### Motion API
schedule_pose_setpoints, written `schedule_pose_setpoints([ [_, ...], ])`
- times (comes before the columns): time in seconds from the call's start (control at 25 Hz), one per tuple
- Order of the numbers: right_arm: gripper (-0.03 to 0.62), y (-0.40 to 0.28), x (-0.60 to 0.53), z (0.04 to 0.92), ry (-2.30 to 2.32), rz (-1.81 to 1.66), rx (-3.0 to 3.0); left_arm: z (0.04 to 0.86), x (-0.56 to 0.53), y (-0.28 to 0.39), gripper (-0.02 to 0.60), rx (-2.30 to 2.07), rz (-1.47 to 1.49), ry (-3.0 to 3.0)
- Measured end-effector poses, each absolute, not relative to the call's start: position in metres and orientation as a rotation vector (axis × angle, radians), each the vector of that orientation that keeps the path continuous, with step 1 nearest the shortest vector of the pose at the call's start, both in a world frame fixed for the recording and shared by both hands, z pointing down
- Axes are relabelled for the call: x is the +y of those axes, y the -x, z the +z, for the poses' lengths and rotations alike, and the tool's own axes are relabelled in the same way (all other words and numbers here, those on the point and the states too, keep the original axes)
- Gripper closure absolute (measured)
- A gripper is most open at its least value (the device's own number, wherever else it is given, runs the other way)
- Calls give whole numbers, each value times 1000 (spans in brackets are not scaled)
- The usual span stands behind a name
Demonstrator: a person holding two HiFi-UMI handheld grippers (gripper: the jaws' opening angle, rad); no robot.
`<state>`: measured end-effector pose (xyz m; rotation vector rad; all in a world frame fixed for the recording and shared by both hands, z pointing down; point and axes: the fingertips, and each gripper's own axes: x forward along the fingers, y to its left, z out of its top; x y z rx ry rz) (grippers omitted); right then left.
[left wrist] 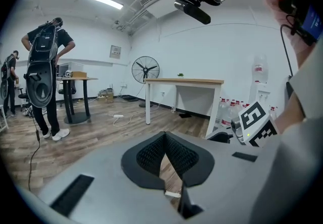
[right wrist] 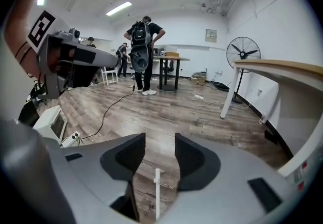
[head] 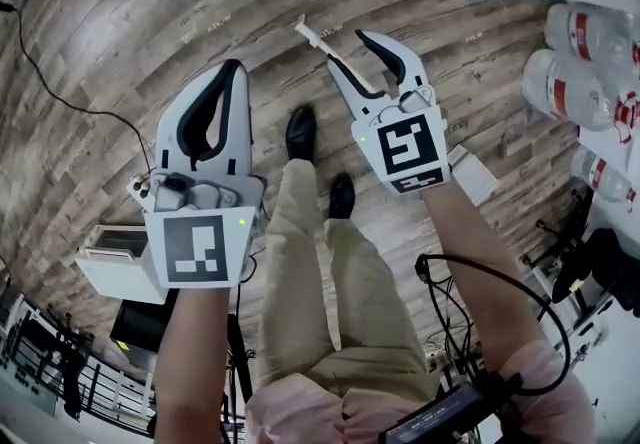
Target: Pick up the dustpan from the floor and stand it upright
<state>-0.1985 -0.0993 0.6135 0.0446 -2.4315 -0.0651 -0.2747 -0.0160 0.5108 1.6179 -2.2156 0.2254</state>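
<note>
None of the task looks done. Your left gripper is closed on nothing, and your right gripper is open and empty. No dustpan shows clearly. Only a thin white stick, perhaps its handle, lies beyond your black shoe.

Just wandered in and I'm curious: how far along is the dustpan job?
Nothing looks done yet. A thin white handle lies flat on the floor; whether it is the dustpan's, I cannot tell. In hand: the right gripper hangs open, aimed at it, empty; the left gripper is shut on nothing. Left: grab, lift, stand it upright.
</note>
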Motion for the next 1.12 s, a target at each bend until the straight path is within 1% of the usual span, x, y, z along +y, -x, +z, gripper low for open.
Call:
schedule_pose_setpoints([
  [0.48, 407, 199, -91, 745, 7, -67, -2274, 596, -19, 291, 569, -2214, 173, -1618],
  [0.72, 407, 202, -87, 790, 25, -106, -2225, 635, -16, 292, 569, -2177, 177, -1589],
  [1.12, 407, 203, -88, 851, 39, -133, -2155, 666, -22, 300, 569, -2180, 201, -1612],
])
